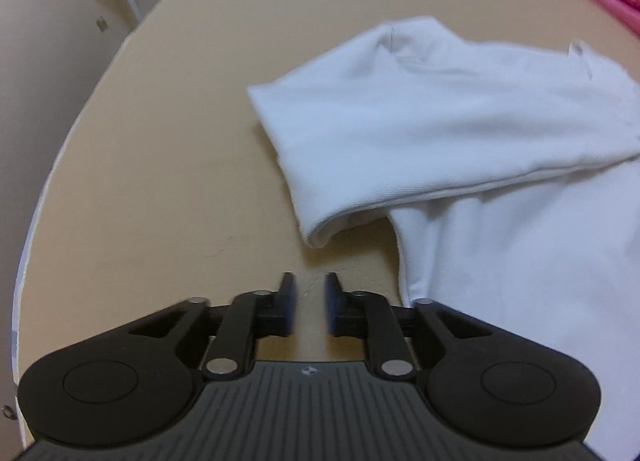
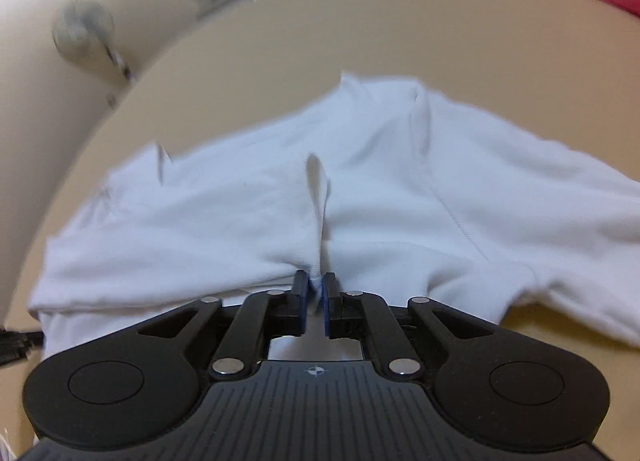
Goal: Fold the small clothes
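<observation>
Right gripper (image 2: 316,295) fingers pinch only a thin shirt (image 2: 360,189) ridge; could slip out. Left gripper (image 1: 311,301) fingers narrow, empty over worktop (image 1: 160,181); fold goes lopsided.

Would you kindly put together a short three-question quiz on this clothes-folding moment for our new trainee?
1. True or false: the left gripper has cloth between its pads.
2. Which gripper pinches a ridge of the white garment? A) left B) right C) neither
3. Fill in: the garment lies on a ____-coloured table.

Key:
1. False. Its pads stand apart over bare table, and the garment's sleeve end lies just ahead, untouched.
2. B. The right gripper is closed on a raised fold of the cloth.
3. Tan (beige).
</observation>
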Action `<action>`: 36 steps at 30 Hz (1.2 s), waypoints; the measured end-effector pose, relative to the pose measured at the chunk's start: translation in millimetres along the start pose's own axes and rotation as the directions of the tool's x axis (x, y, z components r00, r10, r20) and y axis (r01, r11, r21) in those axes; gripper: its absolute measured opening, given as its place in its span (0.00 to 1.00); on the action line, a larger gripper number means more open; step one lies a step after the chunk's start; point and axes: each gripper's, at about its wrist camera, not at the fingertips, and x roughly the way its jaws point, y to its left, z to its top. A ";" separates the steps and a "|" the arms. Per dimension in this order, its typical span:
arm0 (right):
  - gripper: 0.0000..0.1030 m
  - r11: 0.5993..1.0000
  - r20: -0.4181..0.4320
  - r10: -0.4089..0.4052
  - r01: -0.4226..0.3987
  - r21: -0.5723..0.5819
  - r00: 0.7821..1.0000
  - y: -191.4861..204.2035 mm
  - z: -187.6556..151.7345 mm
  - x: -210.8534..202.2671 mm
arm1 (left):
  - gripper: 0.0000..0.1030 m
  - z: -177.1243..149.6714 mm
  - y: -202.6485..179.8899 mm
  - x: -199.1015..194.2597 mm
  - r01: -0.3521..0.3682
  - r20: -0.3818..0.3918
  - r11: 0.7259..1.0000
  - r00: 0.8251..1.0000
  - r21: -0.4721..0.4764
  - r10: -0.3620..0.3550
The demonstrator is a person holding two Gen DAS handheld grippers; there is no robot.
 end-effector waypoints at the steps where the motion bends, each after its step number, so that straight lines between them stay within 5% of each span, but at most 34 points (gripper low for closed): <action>1: 0.13 1.000 -0.005 0.009 -0.009 0.014 1.000 -0.9 -0.3 -6.0 | 0.64 1.1 7.9 -5.3 0.037 0.018 0.999 0.999 -0.023 -0.037; 3: 0.27 0.999 0.011 0.035 -0.035 0.022 0.999 -1.3 0.9 -17.0 | 0.83 7.4 28.9 -18.9 0.098 0.095 0.989 0.992 -0.110 -0.088; 6: 0.50 1.000 0.068 0.011 -0.011 -0.010 0.998 7.5 17.4 -24.5 | 0.83 29.2 53.0 -23.4 0.132 0.155 0.959 0.983 -0.250 -0.094; 11: 0.54 0.998 0.046 -0.005 0.002 0.069 0.999 12.8 48.7 18.6 | 0.83 67.3 52.6 19.1 0.047 0.080 0.941 0.997 -0.334 -0.021; 12: 0.45 0.997 0.018 -0.008 0.007 0.078 1.000 13.2 51.8 30.2 | 0.83 75.7 48.2 33.9 0.015 0.047 0.942 0.999 -0.336 0.001; 14: 0.05 0.997 -0.036 -0.009 0.012 0.076 0.999 17.4 56.3 43.9 | 0.70 87.9 44.2 52.9 -0.013 -0.003 0.933 1.000 -0.359 0.012; 15: 0.05 0.998 -0.034 -0.016 0.018 0.066 0.999 21.0 58.9 43.5 | 0.15 93.3 43.9 60.6 0.000 -0.004 0.928 1.000 -0.374 -0.001; 16: 0.05 0.999 -0.004 -0.009 0.009 0.053 1.000 24.9 60.2 36.1 | 0.03 99.3 44.8 64.5 0.010 -0.004 0.918 1.000 -0.397 -0.012; 20: 0.05 0.992 0.179 0.122 -0.118 -0.032 0.976 37.2 67.3 -23.9 | 0.03 104.4 51.5 40.2 0.056 0.157 0.889 0.987 -0.455 0.018; 23: 0.05 0.977 0.286 0.211 -0.195 -0.084 0.935 27.7 57.7 -51.2 | 0.04 100.9 54.9 40.2 0.074 0.175 0.893 0.985 -0.444 0.006; 24: 0.06 0.978 0.266 0.209 -0.196 -0.076 0.941 21.7 52.8 -47.5 | 0.04 99.8 52.1 45.8 0.063 0.154 0.905 0.988 -0.421 0.003; 26: 0.13 0.993 0.130 0.119 -0.119 -0.007 0.984 8.0 42.6 -18.3 | 0.06 97.5 46.8 60.6 0.022 0.092 0.926 0.996 -0.377 0.014; 28: 0.14 0.998 -0.017 -0.023 0.024 0.055 1.000 -9.1 28.6 13.0 | 0.28 88.4 39.1 62.4 -0.009 0.053 0.933 0.998 -0.359 0.030; 29: 0.15 0.997 0.010 -0.003 0.002 0.077 1.000 -15.9 23.8 13.3 | 0.34 87.9 38.1 61.6 -0.022 0.052 0.935 0.998 -0.354 0.043; 31: 0.37 0.991 0.072 0.016 -0.026 0.134 0.997 -18.2 24.1 0.2 | 0.68 86.3 36.2 53.2 -0.027 0.072 0.938 0.996 -0.345 0.056; 33: 0.62 0.990 0.137 0.040 -0.058 0.129 0.990 -14.5 27.4 -12.5 | 0.79 84.6 34.0 45.0 -0.017 0.109 0.947 0.993 -0.322 0.054; 36: 0.63 0.997 0.148 0.063 -0.068 0.031 0.987 1.1 42.3 -11.3 | 0.80 84.3 27.5 42.4 -0.018 0.112 0.962 0.992 -0.271 0.050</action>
